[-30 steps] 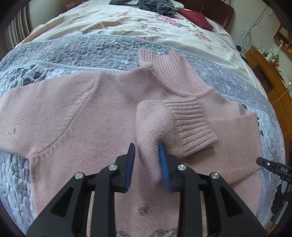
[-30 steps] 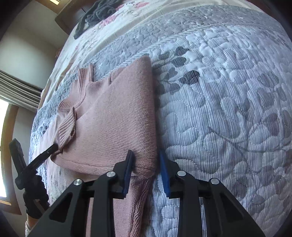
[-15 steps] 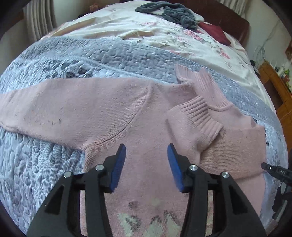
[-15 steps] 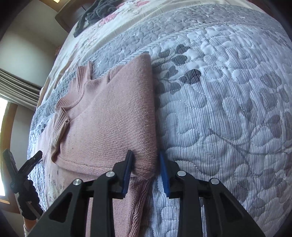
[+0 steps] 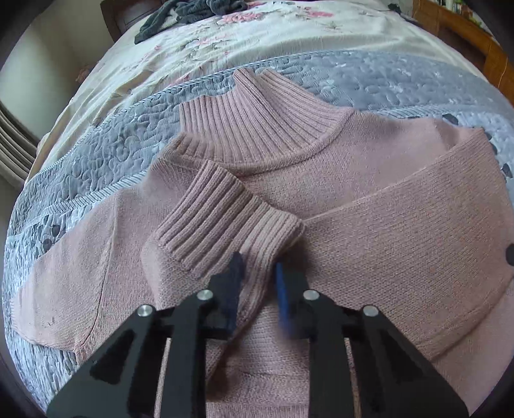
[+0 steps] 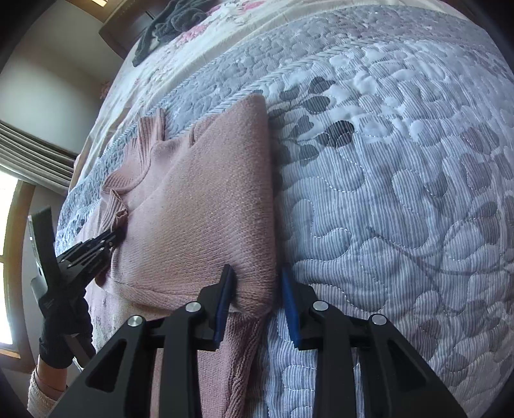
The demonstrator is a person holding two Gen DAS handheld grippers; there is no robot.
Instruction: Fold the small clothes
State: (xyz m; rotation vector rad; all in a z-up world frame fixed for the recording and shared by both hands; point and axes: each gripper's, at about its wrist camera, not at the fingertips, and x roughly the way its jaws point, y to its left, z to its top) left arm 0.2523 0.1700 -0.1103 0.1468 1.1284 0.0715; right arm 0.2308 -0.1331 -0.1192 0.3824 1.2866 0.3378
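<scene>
A pink sweater point(image 5: 369, 231) lies on the grey quilt point(image 6: 401, 193); the left gripper point(image 5: 258, 283) pinches its ribbed cuff point(image 5: 225, 218), the right gripper point(image 6: 255, 289) clamps its folded edge; dark clothes point(image 5: 192, 13) sit far behind

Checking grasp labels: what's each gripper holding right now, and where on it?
Left gripper: pinching the pink sweater's folded-over sleeve just below its ribbed cuff. Right gripper: straddles the sweater's folded side edge; whether it clamps cannot be told.
</scene>
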